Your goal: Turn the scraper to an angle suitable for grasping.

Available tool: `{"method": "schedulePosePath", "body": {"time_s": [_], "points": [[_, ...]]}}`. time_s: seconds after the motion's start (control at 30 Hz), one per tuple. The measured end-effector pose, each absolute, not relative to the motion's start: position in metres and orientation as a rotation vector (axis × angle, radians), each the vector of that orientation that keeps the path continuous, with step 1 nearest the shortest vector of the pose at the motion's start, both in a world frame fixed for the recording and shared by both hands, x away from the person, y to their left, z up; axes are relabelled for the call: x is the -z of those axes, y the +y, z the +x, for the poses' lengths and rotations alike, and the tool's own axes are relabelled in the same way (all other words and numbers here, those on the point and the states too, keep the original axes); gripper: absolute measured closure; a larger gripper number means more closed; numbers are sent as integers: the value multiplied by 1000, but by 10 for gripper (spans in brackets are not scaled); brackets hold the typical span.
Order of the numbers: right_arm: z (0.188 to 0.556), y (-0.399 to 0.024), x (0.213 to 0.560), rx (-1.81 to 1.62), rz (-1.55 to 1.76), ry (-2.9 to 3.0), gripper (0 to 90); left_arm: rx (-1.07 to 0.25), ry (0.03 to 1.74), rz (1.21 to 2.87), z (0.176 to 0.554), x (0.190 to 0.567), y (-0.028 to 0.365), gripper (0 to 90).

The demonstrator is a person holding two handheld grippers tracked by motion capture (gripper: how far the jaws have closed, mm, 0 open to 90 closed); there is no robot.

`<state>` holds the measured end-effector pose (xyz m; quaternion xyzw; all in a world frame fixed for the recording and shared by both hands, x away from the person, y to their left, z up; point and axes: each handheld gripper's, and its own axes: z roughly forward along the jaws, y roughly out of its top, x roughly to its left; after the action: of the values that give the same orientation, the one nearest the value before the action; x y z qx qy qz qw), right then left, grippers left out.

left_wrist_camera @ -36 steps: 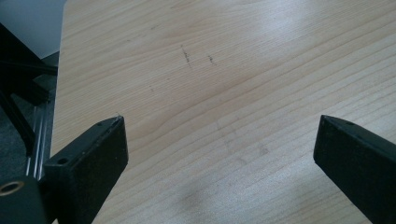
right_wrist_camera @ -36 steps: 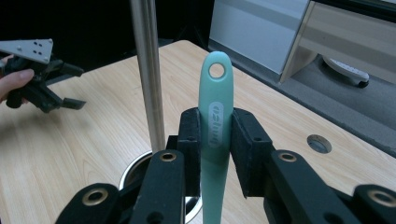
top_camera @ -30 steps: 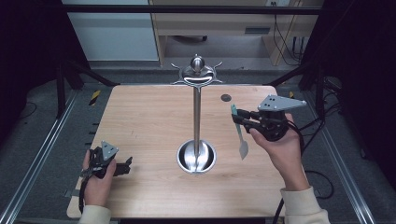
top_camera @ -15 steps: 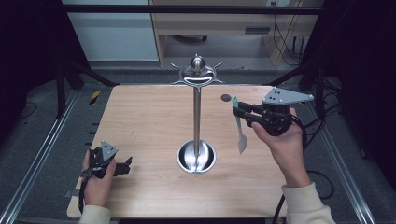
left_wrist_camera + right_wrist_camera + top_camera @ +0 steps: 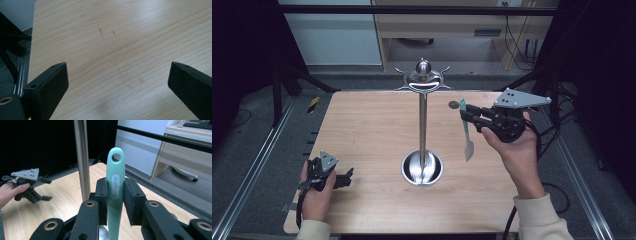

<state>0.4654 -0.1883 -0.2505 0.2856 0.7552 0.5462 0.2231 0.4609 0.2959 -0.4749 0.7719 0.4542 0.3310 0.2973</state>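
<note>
Right gripper (image 5: 468, 118) raised above the right half of the wooden worktop (image 5: 367, 130), held in the person's right hand (image 5: 514, 145); fingers (image 5: 102, 192) closed on the handle of a mint-green spatula (image 5: 467, 131), pads pressed against both sides of it in the right gripper view. Spatula (image 5: 115, 195) gripped near the upper end of its handle, hanging hole at the tip clear above the fingers, pale blade pointing down toward the worktop without touching it in the high view. Spatula carried well clear of the surface, to the right of the steel utensil stand (image 5: 422, 125) and apart from its pole. Stand placed at mid-worktop: round polished base, upright pole (image 5: 82, 157), ring of hooks at the top under a ball finial. Small dark round object (image 5: 454, 105) lying on the worktop near the far edge, just beside the upper end of the spatula as seen from above; nature not discernible. Left gripper (image 5: 343, 178) low at the near left corner of the worktop, held in the left hand (image 5: 314, 192); fingers (image 5: 48, 86) spread wide apart with nothing between them, bare wood grain visible in the gap. Left gripper (image 5: 43, 198) also seen from the right gripper view, beyond the pole.
</note>
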Motion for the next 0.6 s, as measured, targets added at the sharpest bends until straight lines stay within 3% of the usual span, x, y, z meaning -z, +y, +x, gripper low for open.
{"method": "schedulePosePath", "body": {"time_s": [0.6], "points": [[463,-188,239,-1580,762,2067,744,-881,1205,2055,461,475,296,29]]}}
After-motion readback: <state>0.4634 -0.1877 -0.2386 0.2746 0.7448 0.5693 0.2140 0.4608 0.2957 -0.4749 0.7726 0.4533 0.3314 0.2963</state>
